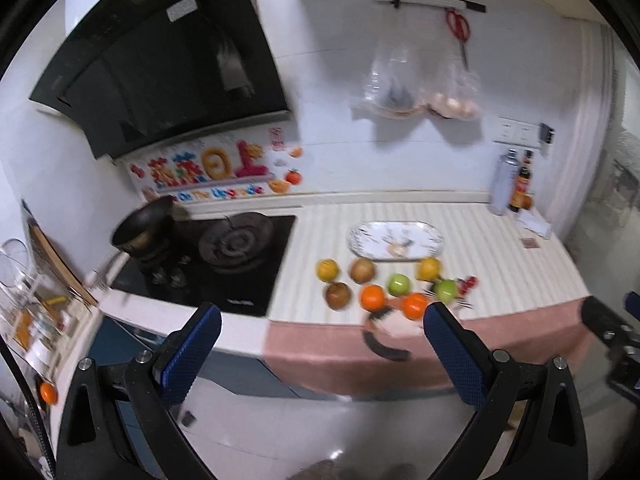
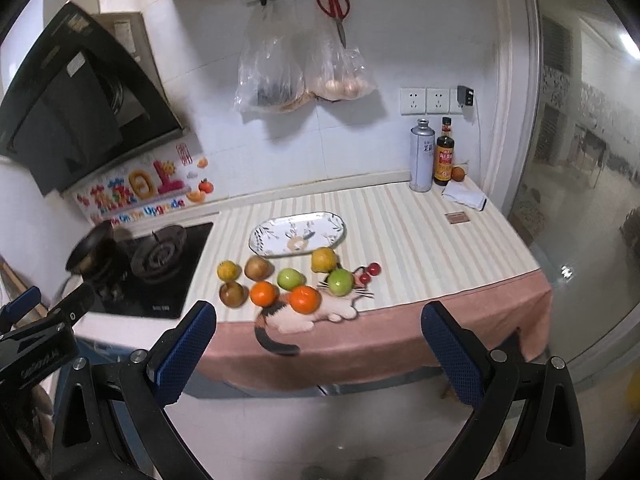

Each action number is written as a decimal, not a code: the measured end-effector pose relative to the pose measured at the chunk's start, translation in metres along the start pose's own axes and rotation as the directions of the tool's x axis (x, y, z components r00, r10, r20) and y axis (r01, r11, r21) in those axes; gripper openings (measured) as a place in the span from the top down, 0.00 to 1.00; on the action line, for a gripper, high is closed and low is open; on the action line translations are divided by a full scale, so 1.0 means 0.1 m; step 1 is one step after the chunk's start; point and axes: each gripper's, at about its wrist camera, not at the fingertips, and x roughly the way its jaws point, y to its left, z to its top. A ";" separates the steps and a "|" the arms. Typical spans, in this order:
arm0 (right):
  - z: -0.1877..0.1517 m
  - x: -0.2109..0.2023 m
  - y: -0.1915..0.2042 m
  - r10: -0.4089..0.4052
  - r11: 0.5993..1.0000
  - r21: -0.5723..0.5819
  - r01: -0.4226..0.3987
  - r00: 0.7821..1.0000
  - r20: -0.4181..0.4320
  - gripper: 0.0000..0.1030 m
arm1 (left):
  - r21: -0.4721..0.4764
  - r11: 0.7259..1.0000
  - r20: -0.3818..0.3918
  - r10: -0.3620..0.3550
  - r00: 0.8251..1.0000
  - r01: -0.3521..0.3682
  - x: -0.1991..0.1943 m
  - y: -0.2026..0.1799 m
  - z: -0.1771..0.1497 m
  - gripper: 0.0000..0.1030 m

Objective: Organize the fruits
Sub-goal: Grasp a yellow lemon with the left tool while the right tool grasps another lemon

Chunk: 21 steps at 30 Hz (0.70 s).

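Several fruits lie on the striped counter cloth [image 2: 400, 232] in front of an oval patterned plate [image 2: 298, 234]: two oranges [image 2: 305, 299], two green apples [image 2: 341, 282], two yellow citrus [image 2: 324, 259], two brown pears [image 2: 259, 267] and red cherries [image 2: 370, 273]. The plate [image 1: 396, 238] holds no fruit. My left gripper [image 1: 322, 344] is open, back from the counter edge, nothing between its blue pads. My right gripper [image 2: 320, 344] is open too, equally far back and holding nothing. The fruits [image 1: 372, 297] look blurred in the left wrist view.
A black gas hob [image 2: 160, 264] with a small pan [image 2: 90, 252] lies left of the cloth. A metal can [image 2: 422, 156], a sauce bottle [image 2: 445, 156] and a white cloth [image 2: 464, 196] stand at the back right. Plastic bags [image 2: 304, 76] and red scissors [image 2: 334, 6] hang on the wall.
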 end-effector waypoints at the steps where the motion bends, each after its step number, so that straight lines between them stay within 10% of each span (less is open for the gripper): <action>1: -0.03 0.07 0.01 0.000 1.000 0.006 0.000 1.000 0.000 0.00 | 0.002 1.000 0.010 0.016 1.000 -0.016 0.08 0.05 0.01 0.00; 12: -0.05 1.36 0.01 -0.004 0.997 0.081 0.015 0.990 -0.144 0.00 | -0.020 0.998 -0.115 0.058 0.992 -0.060 1.25 0.31 0.06 0.00; 21: 0.35 2.83 -0.19 0.069 0.993 0.112 -0.038 0.958 -0.279 0.00 | -0.066 0.994 -0.329 0.066 0.942 -0.093 2.63 0.29 0.25 0.00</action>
